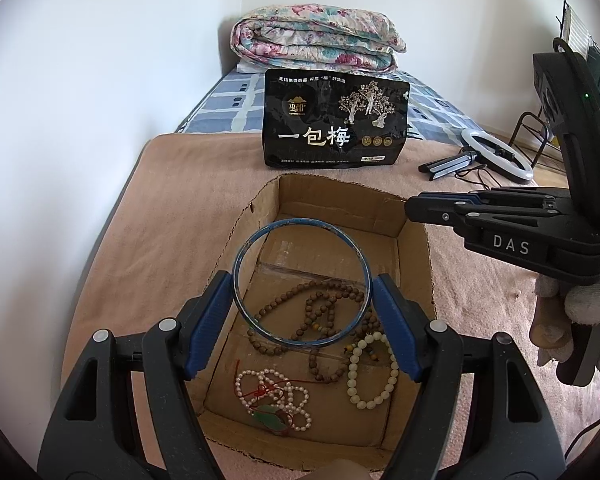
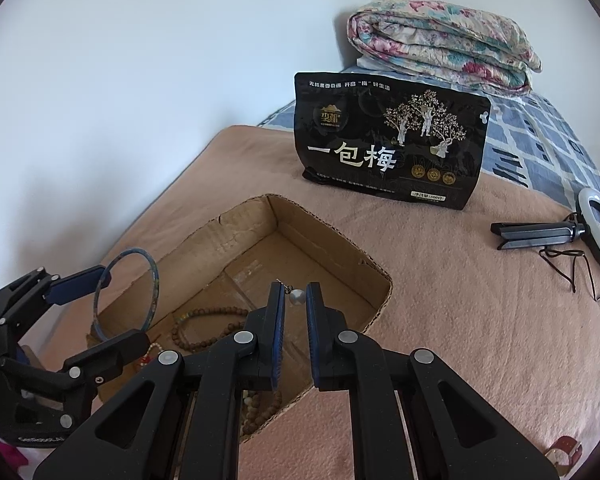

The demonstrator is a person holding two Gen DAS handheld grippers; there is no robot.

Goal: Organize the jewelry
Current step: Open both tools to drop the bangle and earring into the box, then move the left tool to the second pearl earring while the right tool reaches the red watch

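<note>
a blue bangle [image 1: 302,283] is held upright across its width between the blue pads [image 1: 204,322] of the left gripper [image 1: 303,326], whose jaws are spread wide on it, above an open cardboard box [image 1: 414,256]. in the right wrist view the same bangle [image 2: 126,295] is seen over the box's left edge. on the box floor, a white pearl strand with a red cord and a green pendant [image 1: 274,398] is seen at the near left, a long string of brown wooden beads [image 1: 320,320] in the middle, and a bracelet of pale beads [image 1: 370,370] to the right. the right gripper [image 2: 296,300] is seen over the box with its jaws drawn narrow on a small earring with a round silver bead [image 2: 296,297], pinched at the tips. behind the box, a black snack bag [image 2: 392,140] is stood upright on the pink blanket [image 2: 440,300]. farther right, a ring light on a folded tripod [image 2: 560,232] is laid flat.
</note>
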